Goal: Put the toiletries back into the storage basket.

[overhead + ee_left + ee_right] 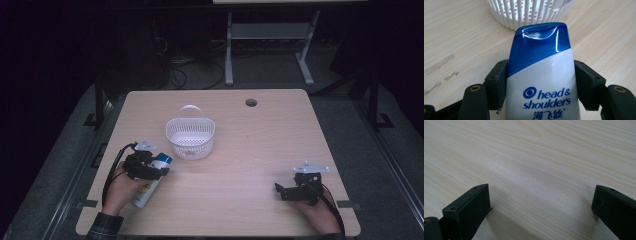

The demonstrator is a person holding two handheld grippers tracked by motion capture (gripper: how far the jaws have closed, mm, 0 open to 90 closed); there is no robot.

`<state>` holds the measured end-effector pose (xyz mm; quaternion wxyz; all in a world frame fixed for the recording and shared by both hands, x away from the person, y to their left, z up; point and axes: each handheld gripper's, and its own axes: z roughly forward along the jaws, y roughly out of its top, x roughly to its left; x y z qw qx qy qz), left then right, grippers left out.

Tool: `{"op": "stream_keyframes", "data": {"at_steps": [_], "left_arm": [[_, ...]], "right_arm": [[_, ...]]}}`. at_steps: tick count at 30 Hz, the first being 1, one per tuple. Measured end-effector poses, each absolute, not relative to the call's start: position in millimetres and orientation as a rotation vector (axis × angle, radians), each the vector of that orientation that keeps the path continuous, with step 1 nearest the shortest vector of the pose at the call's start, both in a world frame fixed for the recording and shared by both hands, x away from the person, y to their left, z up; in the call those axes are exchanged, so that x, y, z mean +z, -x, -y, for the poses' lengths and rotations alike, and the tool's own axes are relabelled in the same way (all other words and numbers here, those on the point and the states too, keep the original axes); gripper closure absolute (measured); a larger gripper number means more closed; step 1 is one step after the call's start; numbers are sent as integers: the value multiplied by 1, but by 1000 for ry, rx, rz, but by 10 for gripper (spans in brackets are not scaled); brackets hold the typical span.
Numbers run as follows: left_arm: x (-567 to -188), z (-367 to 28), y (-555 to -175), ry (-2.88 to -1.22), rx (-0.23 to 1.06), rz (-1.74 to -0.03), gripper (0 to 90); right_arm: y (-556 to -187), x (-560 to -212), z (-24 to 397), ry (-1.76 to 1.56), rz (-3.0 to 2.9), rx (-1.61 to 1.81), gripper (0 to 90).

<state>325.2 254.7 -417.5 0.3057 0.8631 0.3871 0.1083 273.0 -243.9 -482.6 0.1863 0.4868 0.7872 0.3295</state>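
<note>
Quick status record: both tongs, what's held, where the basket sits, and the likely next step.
left tongs: shut on the shampoo bottle, pads on its two sides
bottle: white, blue cap pointing toward the basket
right tongs: open, nothing between them, low over the table
basket: white, slatted, handle up, just beyond the bottle, looks empty
likely next step: bottle probably goes into the basket

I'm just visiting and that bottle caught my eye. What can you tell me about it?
The white plastic shampoo bottle with a glossy blue flip cap carries blue "head & shoulders" lettering with Chinese characters beneath. It looks smooth, closed and undented. The left gripper clamps it, black fingers pressing both flat sides below the cap. Cap end points toward the white slotted plastic basket just ahead; its base reaches back beside the person's left hand, over the pale wooden table.
</note>
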Motion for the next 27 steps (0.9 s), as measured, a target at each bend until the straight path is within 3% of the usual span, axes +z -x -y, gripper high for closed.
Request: {"op": "stream_keyframes", "data": {"at_steps": [12, 27], "left_arm": [[-398, -262, -312, -2254, 293, -929, 349], [-373, -283, -302, -2101, 272, -868, 352]], "right_arm": [[-273, -483, 244, -1370, -2217, 928, 12], [-273, -483, 244, -1370, -2217, 928, 12]]}}
